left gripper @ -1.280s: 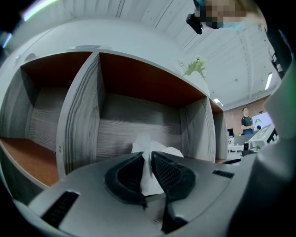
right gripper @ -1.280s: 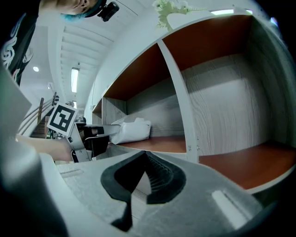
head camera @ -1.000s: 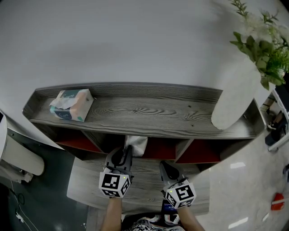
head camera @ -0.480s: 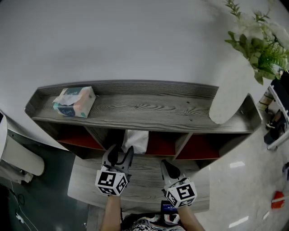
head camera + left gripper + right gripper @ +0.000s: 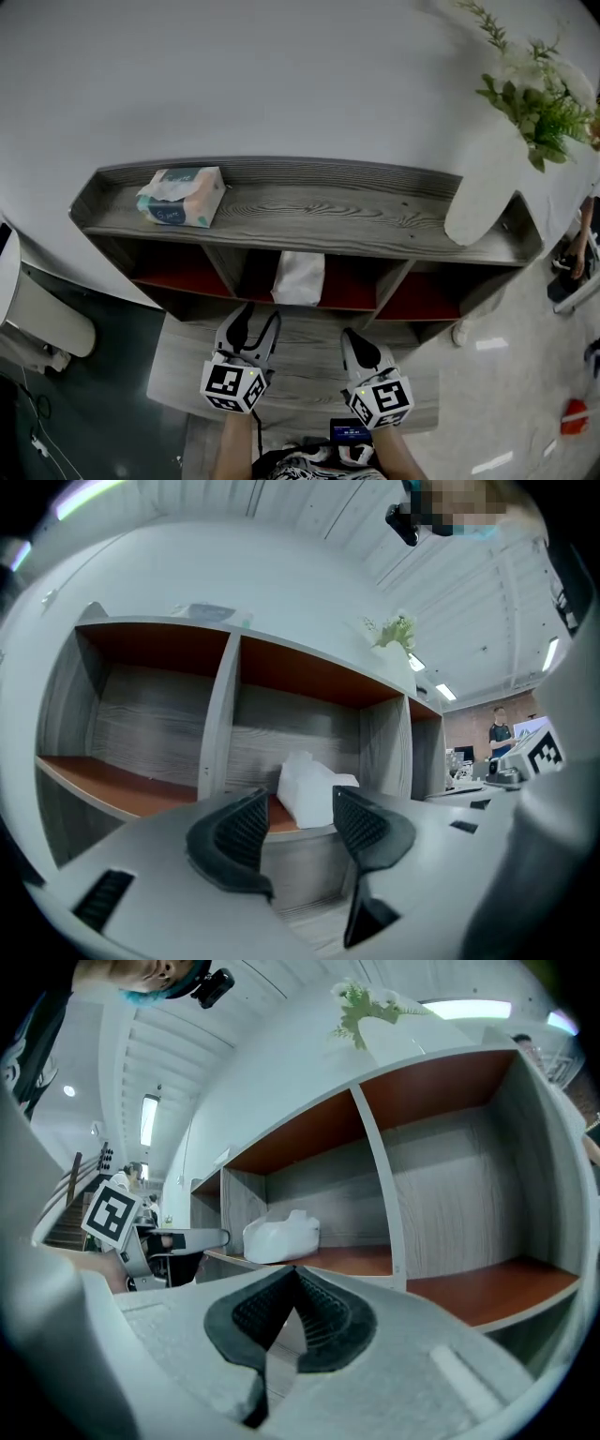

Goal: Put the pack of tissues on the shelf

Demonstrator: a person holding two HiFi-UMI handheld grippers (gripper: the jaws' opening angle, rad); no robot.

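The left tool (image 5: 253, 321) is released: its jaws are opening, the ribbed pads stand wide apart, and nothing is pressed between them. In the left gripper view the left tool (image 5: 298, 810) frames the white pack of tissues (image 5: 312, 789) in the gap, but the pack lies beyond the tips, not in their grip. The right tool (image 5: 357, 345) is clenched on nothing; in its own view the right tool (image 5: 294, 1286) shows its pads meeting with no object between them. Both tools hover over the lower wooden board (image 5: 187, 375) in front of the shelf (image 5: 309, 211), side by side and near each other. Straight ahead of the left tool, the pack of tissues (image 5: 298, 277) sits in the middle compartment, resting on the red-brown floor of that opening near its front edge and clear of the tool. From the right tool it lies ahead and to the left (image 5: 279, 1237). Judging by this, the placing looks done, and only pulling the tools away seems left. Farther out, a separate tissue box (image 5: 181, 195) lies on the shelf's top at the left, and a white vase (image 5: 483, 192) with greenery stands at the right end.
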